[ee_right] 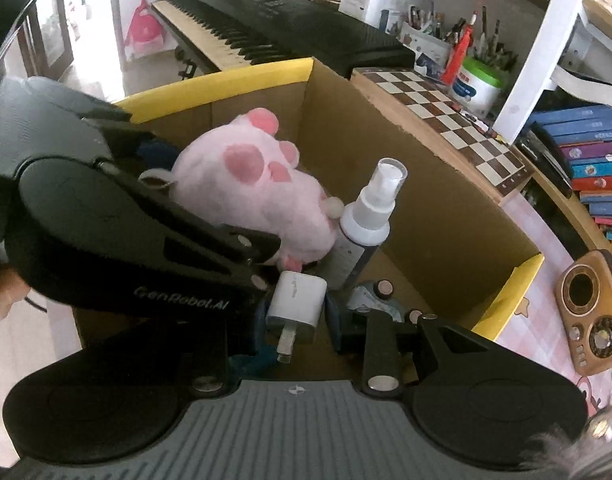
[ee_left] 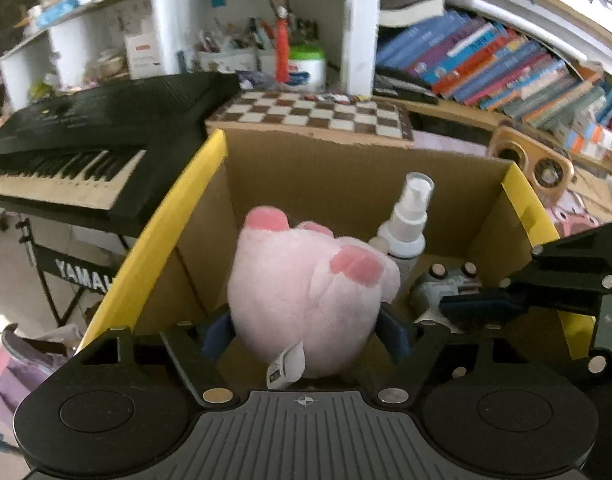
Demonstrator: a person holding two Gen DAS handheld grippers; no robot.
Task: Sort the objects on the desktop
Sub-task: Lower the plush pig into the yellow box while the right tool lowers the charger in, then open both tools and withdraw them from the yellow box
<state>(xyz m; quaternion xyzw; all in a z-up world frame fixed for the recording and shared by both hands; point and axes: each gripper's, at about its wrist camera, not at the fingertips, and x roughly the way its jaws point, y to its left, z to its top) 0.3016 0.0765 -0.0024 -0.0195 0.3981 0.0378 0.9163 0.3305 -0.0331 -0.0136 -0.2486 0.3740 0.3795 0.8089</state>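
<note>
Fingers of the left gripper press in on both sides of a pink plush paw, holding it over the open cardboard box with yellow-edged flaps. The paw's darker pink toe pads point up and away from the left wrist camera, and a white tag hangs from its underside. In the right wrist view the same plush sits above the left half of the box, with the left gripper's black body coming in from the left.

The right gripper clamps a small white charger plug between its blue-padded fingers, metal prong pointing back toward the camera, low over the near part of the box. In the left wrist view the right gripper enters from the right edge of the box.

A white spray bottle with a clear cap stands upright inside the box, just beside the plush; it shows in the left wrist view too. A small grey item lies on the box floor near it, too hidden to identify.

Behind the box lie a chessboard, a black keyboard and shelves of books. A wooden radio rests on the pink-checked worktop to the right.
</note>
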